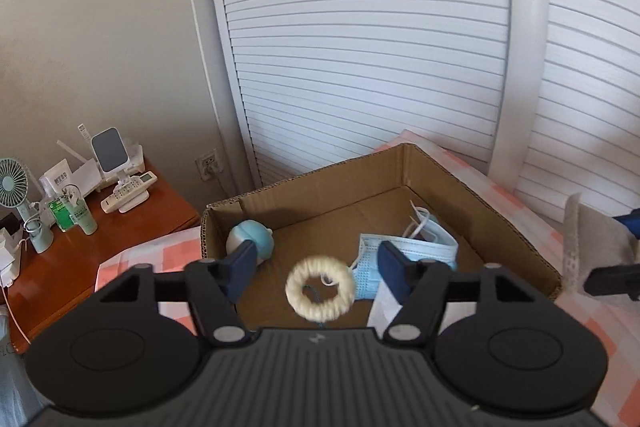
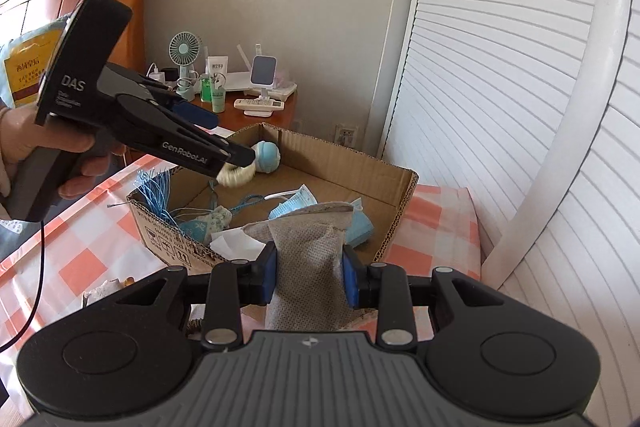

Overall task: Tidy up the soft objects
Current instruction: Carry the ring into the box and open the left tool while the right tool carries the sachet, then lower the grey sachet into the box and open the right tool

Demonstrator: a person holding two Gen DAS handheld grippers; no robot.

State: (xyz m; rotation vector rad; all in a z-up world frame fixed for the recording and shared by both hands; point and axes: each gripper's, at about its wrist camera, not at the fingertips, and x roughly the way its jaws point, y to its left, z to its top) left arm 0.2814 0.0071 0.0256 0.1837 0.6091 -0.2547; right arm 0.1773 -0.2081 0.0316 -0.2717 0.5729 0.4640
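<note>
We hold left gripper (image 1: 318, 263) above cardboard box (image 1: 460, 183), tongs apart, cream yarn ring (image 1: 320, 287) falling between them; right gripper (image 2: 308, 277) clamps grey insole (image 2: 310, 267) at near edge, ready for dropping in

Black grippers, blue fingers (image 2: 269, 273); "DAS", "GenRobot.AI" markings; silver screws.

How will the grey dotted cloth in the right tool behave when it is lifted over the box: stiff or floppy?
Probably floppy: the grey cloth bunches where the right tool pinches it. It looks light, since its upper edge holds up over the cardboard box. Its dotted weave may resist slipping.
</note>
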